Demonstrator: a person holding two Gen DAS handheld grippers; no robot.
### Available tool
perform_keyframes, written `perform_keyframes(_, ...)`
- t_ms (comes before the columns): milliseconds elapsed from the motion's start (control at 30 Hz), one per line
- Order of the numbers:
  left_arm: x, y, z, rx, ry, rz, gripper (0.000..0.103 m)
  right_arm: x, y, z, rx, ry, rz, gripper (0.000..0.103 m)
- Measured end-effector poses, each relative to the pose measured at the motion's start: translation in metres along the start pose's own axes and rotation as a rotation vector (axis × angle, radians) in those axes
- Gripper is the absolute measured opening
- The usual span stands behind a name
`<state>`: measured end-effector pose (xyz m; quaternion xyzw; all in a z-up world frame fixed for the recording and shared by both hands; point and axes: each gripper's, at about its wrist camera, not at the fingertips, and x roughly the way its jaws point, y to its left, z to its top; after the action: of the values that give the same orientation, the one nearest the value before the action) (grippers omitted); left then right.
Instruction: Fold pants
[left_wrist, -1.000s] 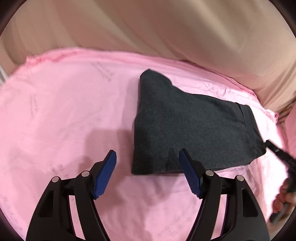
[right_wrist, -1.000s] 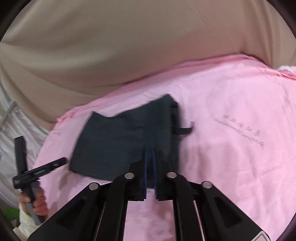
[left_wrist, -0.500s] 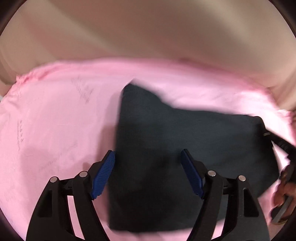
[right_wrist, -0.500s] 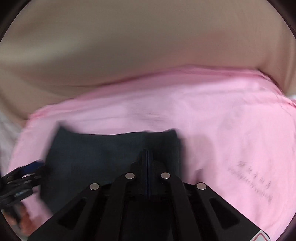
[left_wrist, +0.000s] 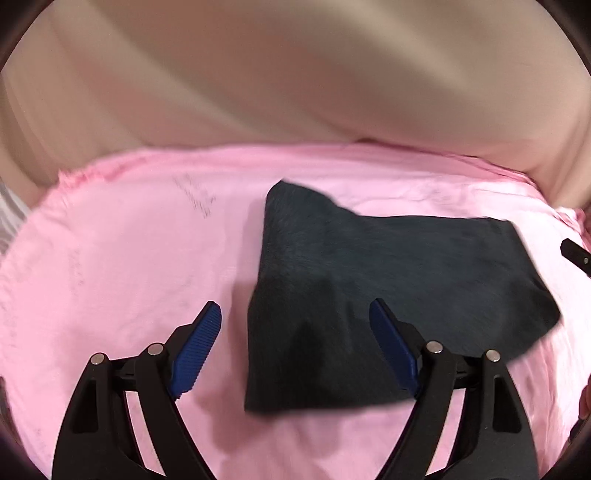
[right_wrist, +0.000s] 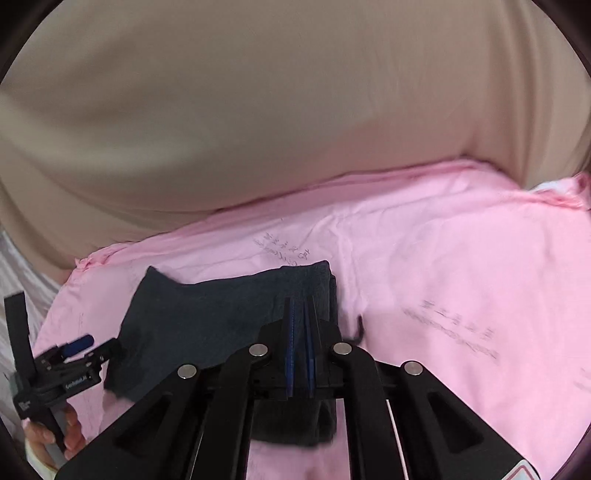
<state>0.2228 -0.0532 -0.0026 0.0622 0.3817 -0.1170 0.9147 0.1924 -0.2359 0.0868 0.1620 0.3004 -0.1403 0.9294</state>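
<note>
While the left gripper (left_wrist: 295, 347) hangs wide open over the near edge of the folded dark pants (left_wrist: 388, 288), the pants lie flat on the pink sheet (left_wrist: 129, 258) — the right gripper (right_wrist: 300, 325) is pinched together, fingers nearly touching, gripping nothing.

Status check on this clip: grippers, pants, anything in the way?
Left gripper open, above the near edge of the pants. Right gripper shut, over the pants, grip unclear. Pants folded compact on pink sheet. Nothing in the way.

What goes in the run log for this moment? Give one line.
task: fold pants | pants: folded, flat on pink sheet | left gripper: open, empty, over pants edge | right gripper: shut, above pants
</note>
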Motion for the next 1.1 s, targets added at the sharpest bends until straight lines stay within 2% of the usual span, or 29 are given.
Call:
perform_keyframes(133, -0.04, -0.019, -0.024, 0.049, -0.058, 0.013, 0.085, -0.029, 0.023, -0.039, -0.019, -0.042, -0.022, 0.01)
perform_keyframes(267, -0.067, -0.034, -0.053, 0.073, -0.101, 0.021, 0.091, -0.023, 0.051, -0.079, -0.075, -0.074, -0.072, 0.013)
perform_keyframes(333, -0.07, -0.037, -0.064, 0.073, -0.109, 0.017, 0.091, -0.023, 0.056, -0.096, -0.094, -0.067, -0.093, 0.02)
perform_keyframes(533, -0.064, -0.037, -0.095, 0.037, -0.099, -0.011, 0.092, -0.012, 0.055, -0.131, -0.082, -0.019, -0.109, 0.021)
perform_keyframes(667, -0.06, -0.031, -0.108, 0.013, -0.105, 0.012, 0.092, -0.01, 0.053, -0.135, -0.072, -0.011, -0.113, 0.021)
perform_keyframes(800, -0.057, -0.025, -0.112, -0.015, -0.104, 0.002, 0.092, -0.01, 0.051, -0.137, -0.061, -0.012, -0.12, 0.021)
perform_keyframes(1100, -0.05, -0.029, -0.116, 0.014, -0.103, 0.026, 0.093, -0.013, 0.047, -0.138, -0.053, -0.017, -0.123, 0.021)
